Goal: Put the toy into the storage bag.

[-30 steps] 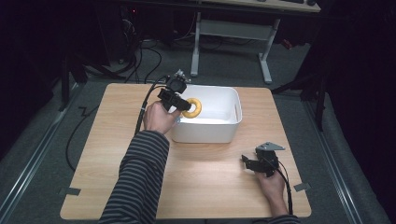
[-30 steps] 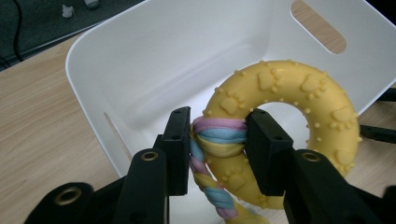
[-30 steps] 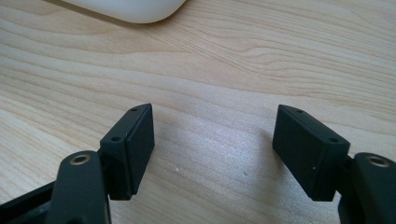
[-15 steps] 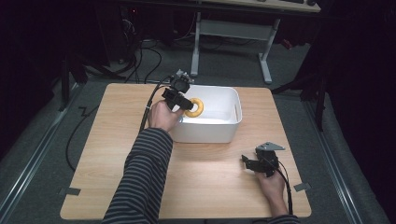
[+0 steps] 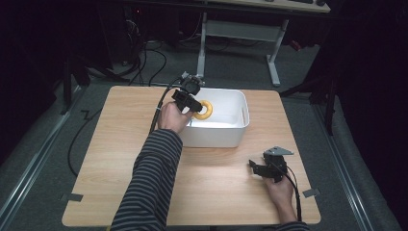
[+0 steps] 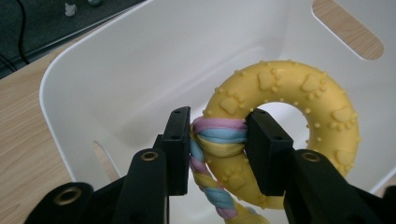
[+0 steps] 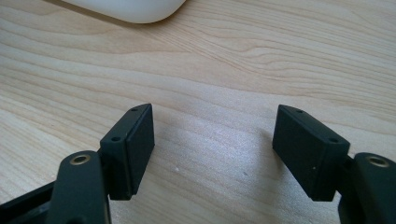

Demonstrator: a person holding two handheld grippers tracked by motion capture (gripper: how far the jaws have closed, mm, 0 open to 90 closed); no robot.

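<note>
The yellow rubber ring toy with a pastel twisted rope (image 6: pixel 285 116) is clamped in the left gripper (image 6: pixel 218 140) above the white plastic bin (image 5: pixel 239 126). Placing seems in hand; release is needed next. The right gripper (image 7: pixel 212 149) is held open on the wooden table (image 5: pixel 115 159).

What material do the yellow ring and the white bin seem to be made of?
The yellow ring looks like matte rubber or soft plastic: moulded paw prints and small bumps cover it. The pastel band wound around it looks like twisted rope or cloth. The white bin looks like smooth, slightly glossy hard plastic, with rounded corners and a cut-out handle.
</note>
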